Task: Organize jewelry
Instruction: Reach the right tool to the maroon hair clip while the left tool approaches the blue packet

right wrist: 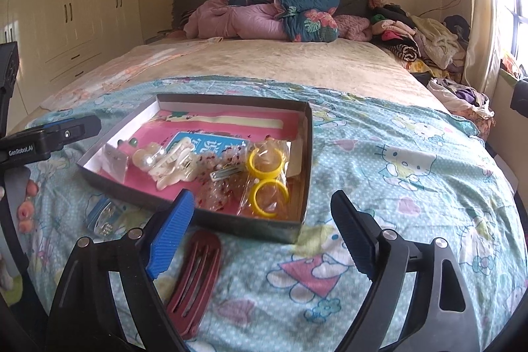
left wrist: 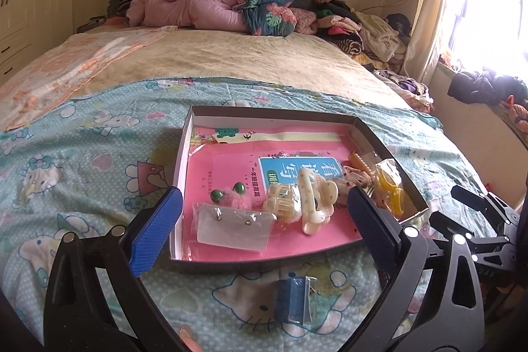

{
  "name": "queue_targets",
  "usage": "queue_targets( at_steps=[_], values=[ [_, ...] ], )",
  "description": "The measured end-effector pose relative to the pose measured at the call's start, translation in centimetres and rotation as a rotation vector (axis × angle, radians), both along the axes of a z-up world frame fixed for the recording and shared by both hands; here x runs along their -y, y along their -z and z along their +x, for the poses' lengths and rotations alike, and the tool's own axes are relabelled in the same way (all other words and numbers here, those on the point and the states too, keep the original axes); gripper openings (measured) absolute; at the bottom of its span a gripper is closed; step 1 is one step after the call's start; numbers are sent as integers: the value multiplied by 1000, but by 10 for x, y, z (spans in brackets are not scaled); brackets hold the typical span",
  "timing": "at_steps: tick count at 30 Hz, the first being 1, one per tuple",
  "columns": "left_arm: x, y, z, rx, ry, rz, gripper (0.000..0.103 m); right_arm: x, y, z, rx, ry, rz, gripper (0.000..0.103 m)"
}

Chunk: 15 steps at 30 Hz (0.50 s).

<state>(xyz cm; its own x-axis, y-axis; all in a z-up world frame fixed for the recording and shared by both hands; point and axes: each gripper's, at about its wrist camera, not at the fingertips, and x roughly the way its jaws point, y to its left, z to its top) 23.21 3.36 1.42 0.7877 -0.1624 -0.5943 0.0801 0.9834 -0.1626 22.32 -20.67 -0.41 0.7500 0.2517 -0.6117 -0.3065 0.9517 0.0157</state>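
Poised with jaws apart over a Hello Kitty bedsheet (right wrist: 379, 160): left gripper (left wrist: 264, 226) above the jewelry-filled box (left wrist: 184, 160), right gripper (right wrist: 260, 236) beside a maroon hair clip (right wrist: 194, 282).

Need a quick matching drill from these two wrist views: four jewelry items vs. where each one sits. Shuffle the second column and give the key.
Items:
1. yellow bangles
2. dark red hair clip
3. blue earring card
4. clear earring packet

Places:
A. on the bedspread, in front of the box's near wall, seen from the left wrist
B. inside the box, at its right end, in a clear bag
C. inside the box, at the near left corner
D. on the bedspread outside the box, just ahead of the right gripper's left finger

Pairs: 1-B, 2-D, 3-A, 4-C
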Motion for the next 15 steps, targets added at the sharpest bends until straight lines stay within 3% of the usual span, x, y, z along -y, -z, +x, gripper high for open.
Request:
queue_targets(
  at_steps=[15],
  values=[
    [15, 17, -35, -34, 35, 41, 91, -7, 11, -34, -40, -23, -10, 82]
  ],
)
